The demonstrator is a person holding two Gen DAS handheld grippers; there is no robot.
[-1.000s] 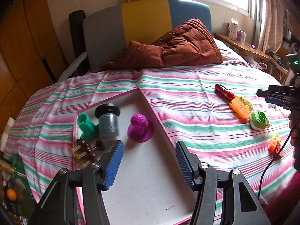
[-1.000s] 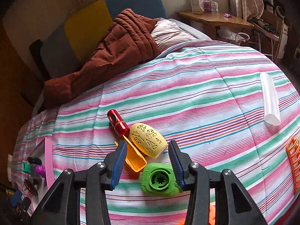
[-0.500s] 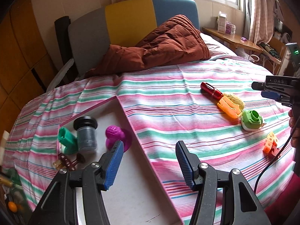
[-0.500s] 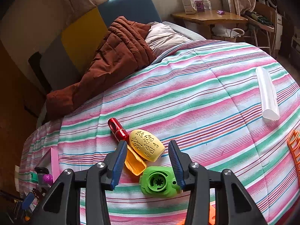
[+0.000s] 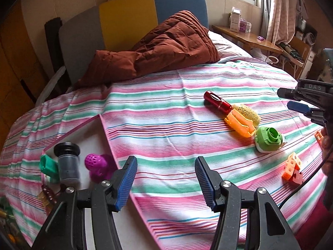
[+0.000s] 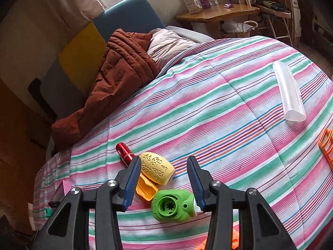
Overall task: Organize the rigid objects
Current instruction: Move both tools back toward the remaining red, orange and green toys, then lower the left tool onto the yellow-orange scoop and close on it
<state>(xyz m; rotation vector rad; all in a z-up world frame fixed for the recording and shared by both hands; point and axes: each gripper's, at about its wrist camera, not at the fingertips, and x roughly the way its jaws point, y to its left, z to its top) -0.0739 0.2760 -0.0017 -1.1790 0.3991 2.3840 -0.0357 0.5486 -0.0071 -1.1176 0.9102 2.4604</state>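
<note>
A pink-rimmed white tray [image 5: 97, 137] lies on the striped bed at lower left. It holds a grey cylinder [image 5: 68, 164], a purple piece [image 5: 100, 165], a green piece [image 5: 48, 166] and a brown piece [image 5: 48, 193]. My left gripper [image 5: 165, 182] is open and empty over the tray's right edge. On the bed lie a red cylinder [image 6: 124, 155], a yellow oval [image 6: 156, 167], an orange scoop [image 6: 145, 189] and a green round part [image 6: 173, 205]. My right gripper [image 6: 163, 180] is open and empty, just above the yellow oval and the green part.
A brown quilt [image 5: 158, 50] and a pillow lie at the head of the bed. A clear tube [image 6: 288, 91] and an orange grid [image 6: 326, 145] lie at right. An orange block [image 5: 292, 167] lies near the bed's edge. A wooden side table [image 6: 216, 13] stands beyond.
My left gripper has swung right, from over the tray's middle to its right edge. My right gripper has drawn back and tilted, and the yellow oval now sits between its fingers.
</note>
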